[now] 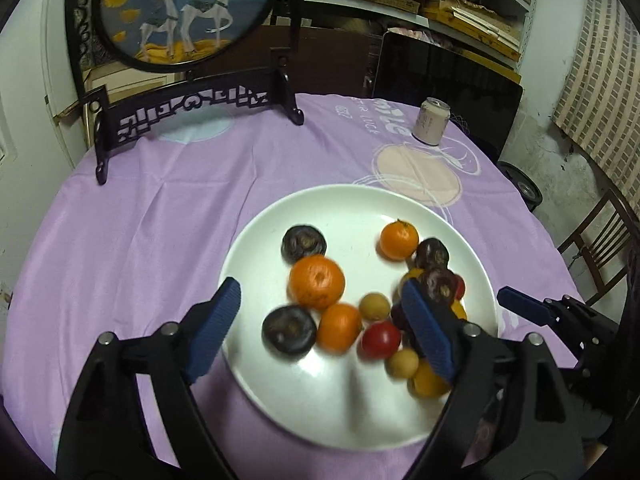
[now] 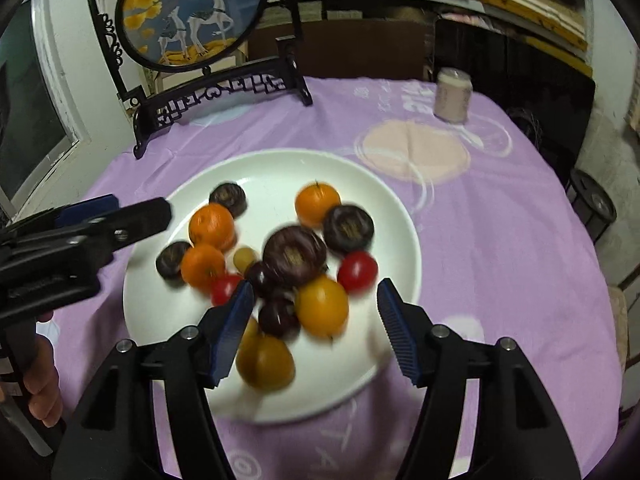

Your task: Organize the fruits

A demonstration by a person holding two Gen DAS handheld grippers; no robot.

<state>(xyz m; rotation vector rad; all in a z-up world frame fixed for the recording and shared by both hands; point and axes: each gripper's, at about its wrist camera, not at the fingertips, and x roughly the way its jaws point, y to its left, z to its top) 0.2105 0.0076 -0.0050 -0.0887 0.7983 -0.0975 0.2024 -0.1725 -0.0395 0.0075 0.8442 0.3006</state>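
Both hand-held grippers, left and right, hover wide open over the fruits piled on the white plate.

Dim, motion-blurred, fisheye-warped edges

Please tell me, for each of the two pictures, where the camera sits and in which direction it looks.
Left wrist: sits on the left gripper, looks forward and down along its open blue fingers at the white plate; the right gripper shows at the right edge.
Right wrist: sits on the right gripper, open, looks down at the plate; the left gripper and the holding hand show at left.
Shared: plate of fruit, purple tablecloth, can, deer screen.
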